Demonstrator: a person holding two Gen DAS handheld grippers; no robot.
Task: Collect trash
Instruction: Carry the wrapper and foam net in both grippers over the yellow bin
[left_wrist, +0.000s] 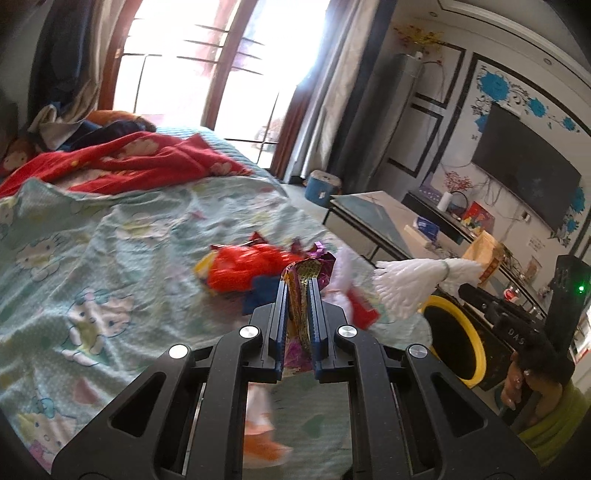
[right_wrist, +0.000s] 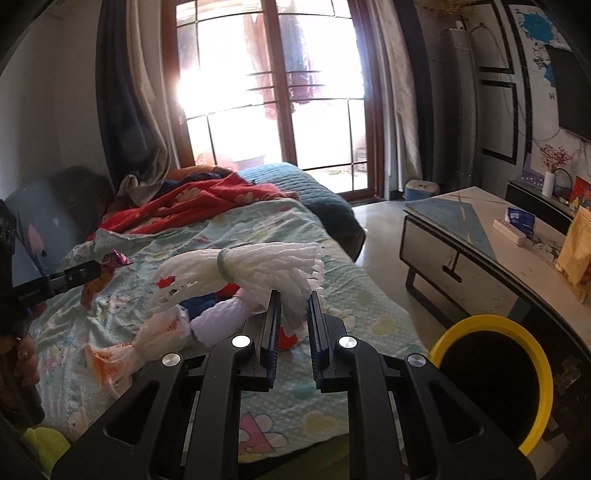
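My left gripper (left_wrist: 297, 286) is shut on a purple and gold foil wrapper (left_wrist: 306, 273) held above the bed; the wrapper also shows in the right wrist view (right_wrist: 107, 269). My right gripper (right_wrist: 293, 299) is shut on a white foam net sleeve (right_wrist: 258, 267) tied with a green band, also seen in the left wrist view (left_wrist: 410, 282). On the bed lie a red wrapper (left_wrist: 247, 271), a blue piece (left_wrist: 264, 286) and a white and orange bag (right_wrist: 122, 354). A bin with a yellow rim (right_wrist: 539, 365) stands beside the bed to the right.
The bed has a pale blue cartoon sheet (left_wrist: 110, 258) and a red blanket (left_wrist: 140, 162) at the far end. A low table (right_wrist: 480, 236) with boxes stands to the right. A TV (left_wrist: 528, 162) hangs on the wall. A glass door (right_wrist: 280, 92) is behind.
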